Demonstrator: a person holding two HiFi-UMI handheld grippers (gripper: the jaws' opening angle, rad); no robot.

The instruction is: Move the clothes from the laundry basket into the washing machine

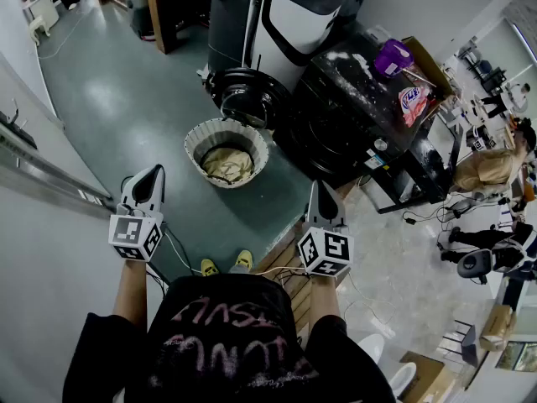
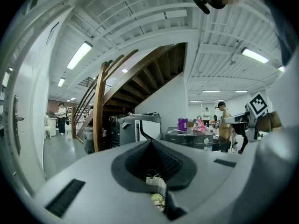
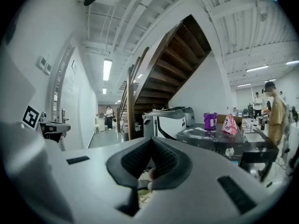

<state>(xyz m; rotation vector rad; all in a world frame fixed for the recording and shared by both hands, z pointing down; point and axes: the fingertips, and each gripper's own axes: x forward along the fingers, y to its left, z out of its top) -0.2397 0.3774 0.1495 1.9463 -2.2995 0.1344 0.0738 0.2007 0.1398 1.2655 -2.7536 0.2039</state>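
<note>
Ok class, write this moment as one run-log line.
left gripper: shut, empty | right gripper: shut, empty | basket: clothes inside | washing machine: beside basket

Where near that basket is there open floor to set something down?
Bare floor lies left of the laundry basket, up to the wall. Crowded: the open door of the washing machine sits close beside the basket; a purple tub and pink bag occupy the machine's top.
</note>
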